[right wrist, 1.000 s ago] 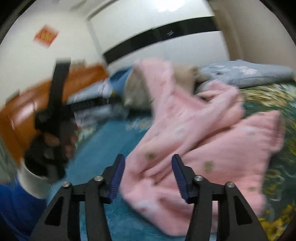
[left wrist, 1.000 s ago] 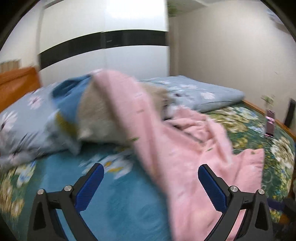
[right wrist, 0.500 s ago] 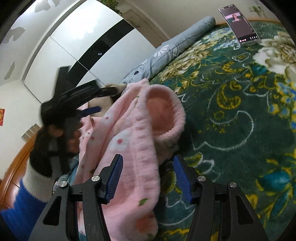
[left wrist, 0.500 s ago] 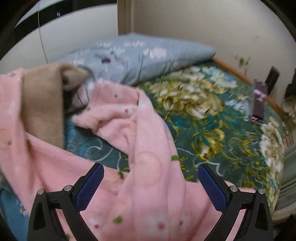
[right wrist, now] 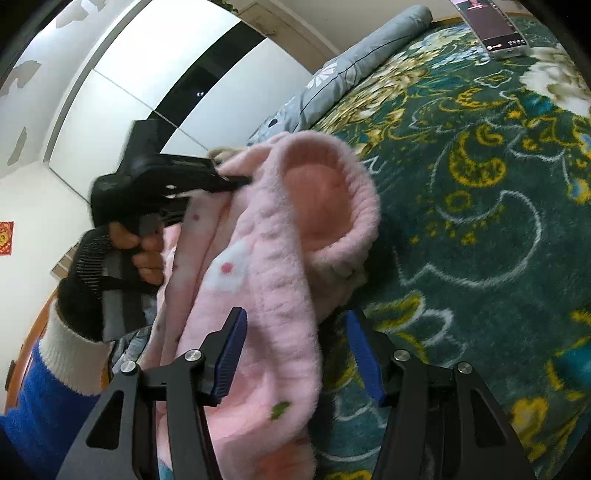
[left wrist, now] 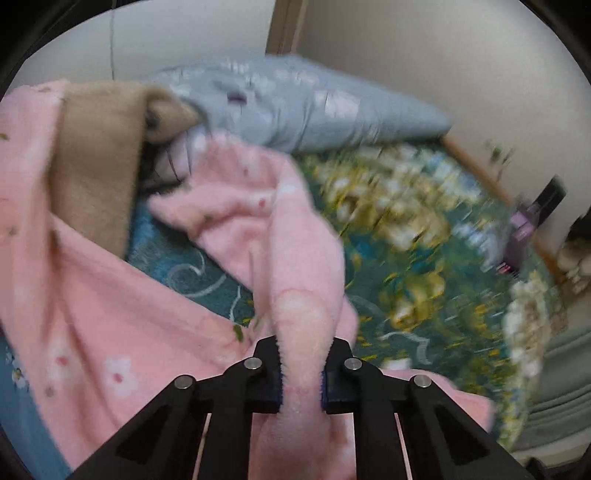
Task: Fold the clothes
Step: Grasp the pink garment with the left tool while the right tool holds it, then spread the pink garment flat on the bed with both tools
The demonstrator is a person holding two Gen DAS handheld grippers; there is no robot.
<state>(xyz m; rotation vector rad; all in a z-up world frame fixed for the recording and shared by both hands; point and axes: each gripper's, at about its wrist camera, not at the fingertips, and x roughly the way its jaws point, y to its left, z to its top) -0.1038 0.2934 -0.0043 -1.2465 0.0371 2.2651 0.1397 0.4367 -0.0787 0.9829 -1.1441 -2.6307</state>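
A pink fleece garment (left wrist: 110, 314) with small flowers lies crumpled on the bed. In the left wrist view my left gripper (left wrist: 301, 354) has a raised fold of it between its jaws, which are closing, and the pads press on the fleece. In the right wrist view the same garment (right wrist: 266, 266) shows a round sleeve cuff (right wrist: 321, 195). My right gripper (right wrist: 295, 332) stands half open around the sleeve below that cuff, with a gap at its right pad. My left gripper (right wrist: 229, 181), held by a gloved hand (right wrist: 92, 280), bites the fabric farther back.
A tan garment (left wrist: 96, 158) lies under the pink one at the left. A grey floral pillow (left wrist: 314, 107) sits at the head of the bed. The green floral bed cover (right wrist: 480, 221) spreads to the right, with a phone (right wrist: 491, 26) propped at its far edge.
My left gripper's jaws went from wide open to closed on a fold of the pink garment. My right gripper has hardly moved in the last half second; the sleeve stays between its jaws.
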